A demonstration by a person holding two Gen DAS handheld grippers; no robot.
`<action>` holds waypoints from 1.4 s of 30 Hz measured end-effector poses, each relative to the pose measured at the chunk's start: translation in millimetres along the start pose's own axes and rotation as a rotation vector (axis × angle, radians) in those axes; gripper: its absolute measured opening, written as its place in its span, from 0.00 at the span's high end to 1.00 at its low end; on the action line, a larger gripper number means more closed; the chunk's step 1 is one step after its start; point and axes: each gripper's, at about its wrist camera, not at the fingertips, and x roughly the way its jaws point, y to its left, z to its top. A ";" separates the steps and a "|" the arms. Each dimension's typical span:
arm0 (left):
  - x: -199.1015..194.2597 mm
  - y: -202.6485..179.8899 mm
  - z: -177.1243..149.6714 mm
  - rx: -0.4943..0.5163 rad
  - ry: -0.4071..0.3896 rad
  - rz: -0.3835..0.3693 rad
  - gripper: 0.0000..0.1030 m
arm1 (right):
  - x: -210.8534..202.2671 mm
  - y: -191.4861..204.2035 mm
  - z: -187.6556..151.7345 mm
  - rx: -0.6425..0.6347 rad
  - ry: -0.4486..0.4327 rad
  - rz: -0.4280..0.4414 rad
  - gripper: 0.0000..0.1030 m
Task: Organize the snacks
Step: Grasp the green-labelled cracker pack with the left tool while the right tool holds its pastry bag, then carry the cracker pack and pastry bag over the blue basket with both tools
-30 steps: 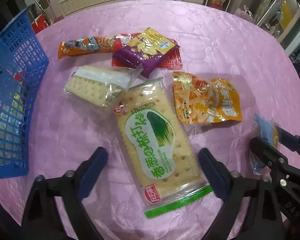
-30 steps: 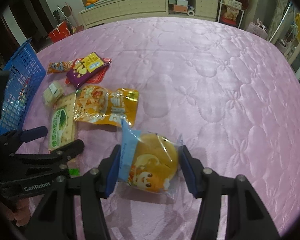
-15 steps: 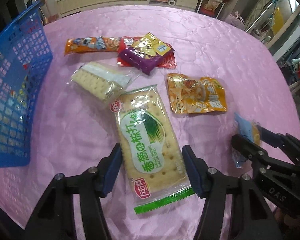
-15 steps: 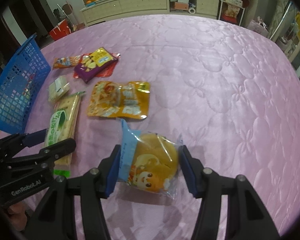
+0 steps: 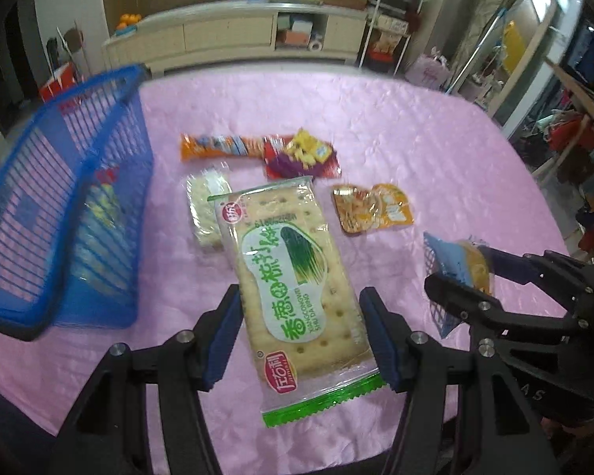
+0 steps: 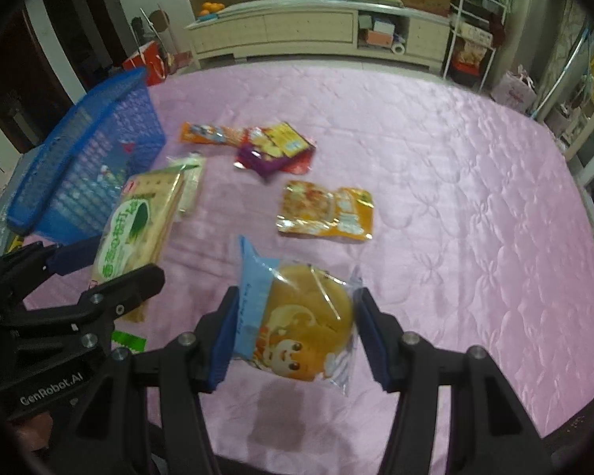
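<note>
Room: behind the bench I see a long cream sideboard (image 5: 253, 35) and cluttered shelving; the far background is blurred
Bench: a bench under a pink quilted cloth (image 6: 435, 182); the loose snacks lie ahead of my fingers
Left gripper (image 5: 301, 340): both blue pads press the long sides of the green-and-white cracker pack (image 5: 293, 281); the gap sits about midway, set by the pack's width; the pack runs forward from between the fingers and looks raised off the cloth in the right wrist view (image 6: 138, 229); its green sealed end hangs back toward my wrist
Right gripper (image 6: 293, 336): fingers closed onto the wrapped bun (image 6: 301, 316), a round golden bun in a clear bag with a blue edge and a cartoon face; the pads touch both sides of the bag; from the left wrist view the bun (image 5: 463, 265) shows between the black fingers off to the right
Basket: a blue slatted basket (image 5: 63, 213) stands ahead and to the left of my left fingers; some packets show dimly through its wall
Ahead of left fingers: a small pale cracker packet (image 5: 204, 209) partly hidden behind the held pack; beyond it a long orange packet (image 5: 217, 146) and a purple-and-yellow bag (image 5: 301, 154) lying on a red packet
Between the two grippers, further ahead: an orange-gold pouch (image 6: 328, 209) flat on the cloth, apart from the others
</note>
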 end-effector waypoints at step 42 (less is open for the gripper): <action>-96.6 208.9 7.8 -0.079 -0.100 0.147 0.45 | 8.4 205.6 88.8 -0.198 -0.038 0.114 0.41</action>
